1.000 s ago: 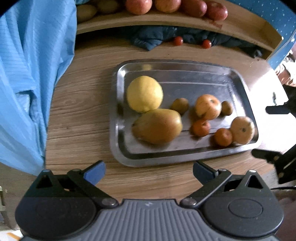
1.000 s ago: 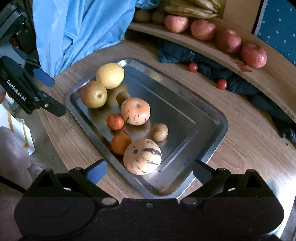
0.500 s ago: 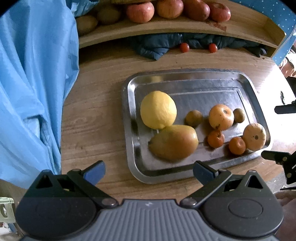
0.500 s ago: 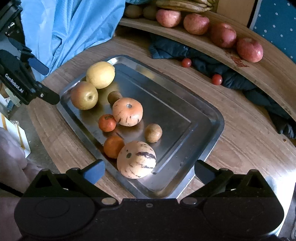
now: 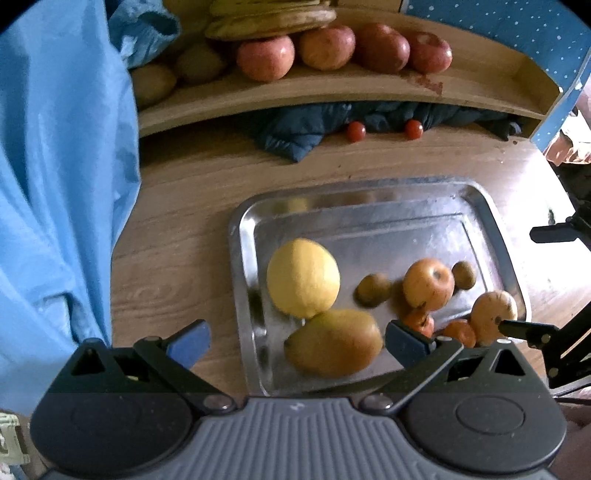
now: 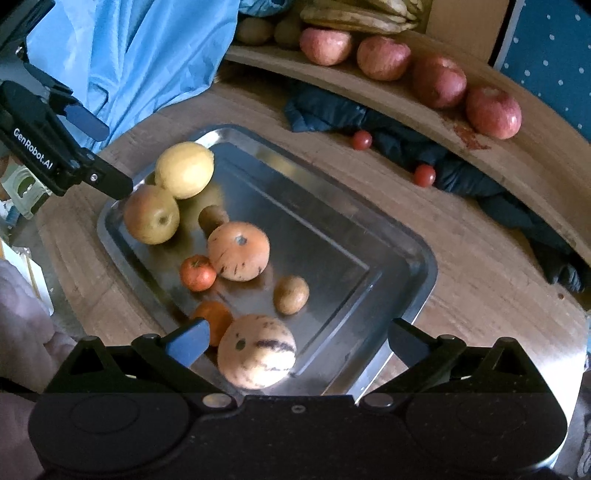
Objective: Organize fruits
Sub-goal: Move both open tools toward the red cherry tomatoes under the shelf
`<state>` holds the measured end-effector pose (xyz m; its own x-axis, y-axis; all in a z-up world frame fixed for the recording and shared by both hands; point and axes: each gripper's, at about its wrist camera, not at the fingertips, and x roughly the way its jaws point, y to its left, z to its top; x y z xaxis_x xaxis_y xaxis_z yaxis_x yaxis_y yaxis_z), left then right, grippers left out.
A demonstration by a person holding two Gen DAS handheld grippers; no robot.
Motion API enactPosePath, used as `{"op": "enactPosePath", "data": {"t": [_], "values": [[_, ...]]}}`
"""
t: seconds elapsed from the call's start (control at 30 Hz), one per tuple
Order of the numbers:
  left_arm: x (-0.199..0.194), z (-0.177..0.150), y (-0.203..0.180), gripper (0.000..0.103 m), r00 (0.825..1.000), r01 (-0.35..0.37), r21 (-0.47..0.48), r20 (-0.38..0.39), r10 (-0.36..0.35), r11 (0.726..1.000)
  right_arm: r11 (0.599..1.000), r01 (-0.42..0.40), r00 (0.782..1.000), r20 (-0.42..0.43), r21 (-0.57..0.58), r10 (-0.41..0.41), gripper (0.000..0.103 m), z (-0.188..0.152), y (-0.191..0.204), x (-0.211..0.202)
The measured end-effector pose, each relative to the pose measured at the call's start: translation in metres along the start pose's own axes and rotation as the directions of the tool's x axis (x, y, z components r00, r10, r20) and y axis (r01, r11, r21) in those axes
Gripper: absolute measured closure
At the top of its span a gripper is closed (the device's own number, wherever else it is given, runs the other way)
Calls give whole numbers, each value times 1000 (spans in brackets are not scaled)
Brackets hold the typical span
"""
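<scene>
Steel tray [image 6: 402, 236] on the wooden counter [image 6: 480, 266] gathers the loose fruits [image 6: 238, 251], all crowded at its near side. Both the left tongs [image 5: 295, 338] and right tongs [image 6: 295, 338] hover wide and empty just short of the tray, apparently to choose a first fruit.

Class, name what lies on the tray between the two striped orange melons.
In the right wrist view, one small brown kiwi lies between the near striped melon and the far one, on the steel tray.

Bananas [image 5: 269, 18] cut off by top edge; pear [image 5: 334, 343] blurred.
</scene>
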<state>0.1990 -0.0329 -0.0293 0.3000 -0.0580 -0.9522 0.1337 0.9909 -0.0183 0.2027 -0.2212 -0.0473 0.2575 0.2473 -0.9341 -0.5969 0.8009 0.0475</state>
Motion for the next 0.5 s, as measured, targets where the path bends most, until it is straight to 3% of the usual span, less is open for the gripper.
{"op": "enactPosePath", "data": {"t": [0.5], "values": [[21, 35, -7, 0, 993, 95, 28, 63, -96, 995, 997, 66, 998, 7, 33, -67, 1, 24, -16, 6]]}}
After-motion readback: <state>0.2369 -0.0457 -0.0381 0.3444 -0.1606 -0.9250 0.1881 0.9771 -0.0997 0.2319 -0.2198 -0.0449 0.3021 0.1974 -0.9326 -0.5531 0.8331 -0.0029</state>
